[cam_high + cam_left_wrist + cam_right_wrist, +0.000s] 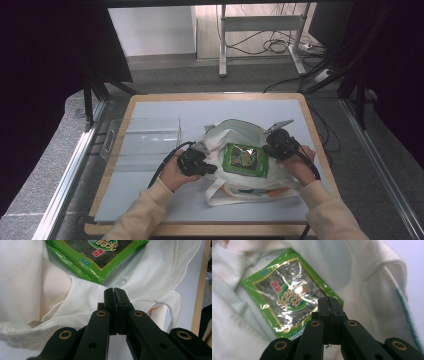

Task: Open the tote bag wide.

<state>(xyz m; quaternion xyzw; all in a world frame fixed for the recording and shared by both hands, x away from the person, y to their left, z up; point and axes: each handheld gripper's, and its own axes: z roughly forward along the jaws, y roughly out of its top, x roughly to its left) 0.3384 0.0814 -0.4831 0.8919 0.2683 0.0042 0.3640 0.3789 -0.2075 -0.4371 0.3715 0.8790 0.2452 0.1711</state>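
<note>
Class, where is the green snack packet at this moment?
In the high view the green snack packet lies inside the open white cloth bag, right of the table's middle, between the left gripper and right gripper.

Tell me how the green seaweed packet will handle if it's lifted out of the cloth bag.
The green seaweed packet looks flat and thin, so probably light and bendy. Its glossy film glares, so likely slippery. The cloth bag sags, giving little support.

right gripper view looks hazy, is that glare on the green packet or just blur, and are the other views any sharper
Right gripper view: both; bright glare streaks across the green packet, its print soft, the white bag washed out. Left gripper view: sharper, with crisp weave and packet lettering. High view: even light on the table, dark edges on both sides.
</note>
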